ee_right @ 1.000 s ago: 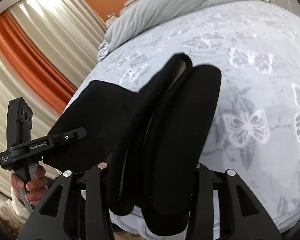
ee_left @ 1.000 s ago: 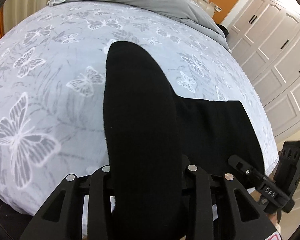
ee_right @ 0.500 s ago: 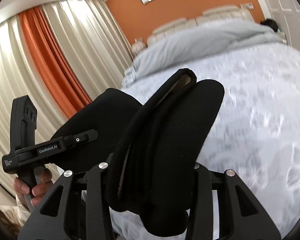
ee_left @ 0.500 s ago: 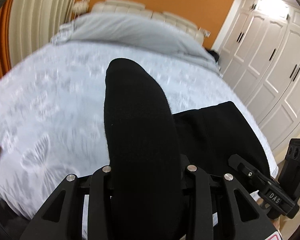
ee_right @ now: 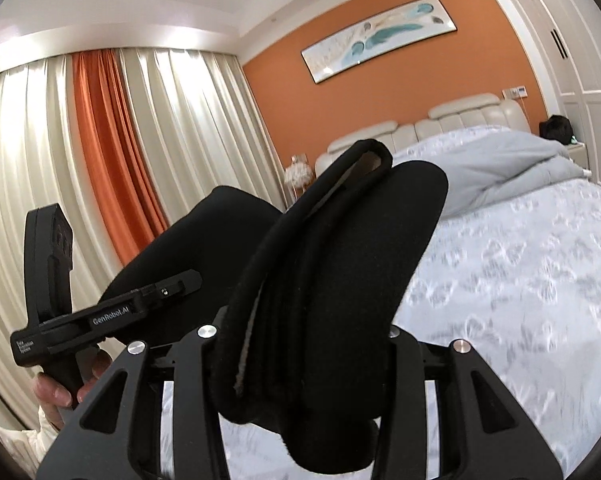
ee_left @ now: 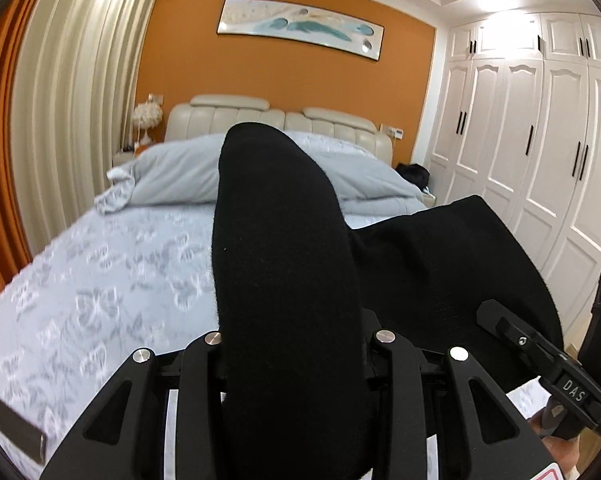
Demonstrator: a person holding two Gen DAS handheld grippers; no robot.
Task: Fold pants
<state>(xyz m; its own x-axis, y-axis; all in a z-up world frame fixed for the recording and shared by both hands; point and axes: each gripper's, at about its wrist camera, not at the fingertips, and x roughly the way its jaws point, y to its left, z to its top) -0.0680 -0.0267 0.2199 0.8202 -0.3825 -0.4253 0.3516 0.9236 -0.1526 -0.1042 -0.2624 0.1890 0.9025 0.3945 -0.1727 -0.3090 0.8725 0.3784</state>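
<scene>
left wrist: faces headboard [ee_left: 276,120] | right wrist: likewise | shared: bed [ee_right: 540,264], painting [ee_left: 300,28]

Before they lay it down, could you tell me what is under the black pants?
Under the black pants held by both hand-held grippers, left and right, lies the butterfly-print bedspread. The stretch directly beneath the fabric is covered.

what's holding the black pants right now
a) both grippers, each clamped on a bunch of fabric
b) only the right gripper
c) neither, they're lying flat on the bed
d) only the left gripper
a: the pants are bunched between the jaws of the left gripper, and another bunch sits between the jaws of the right gripper, lifted above the bed.
</scene>
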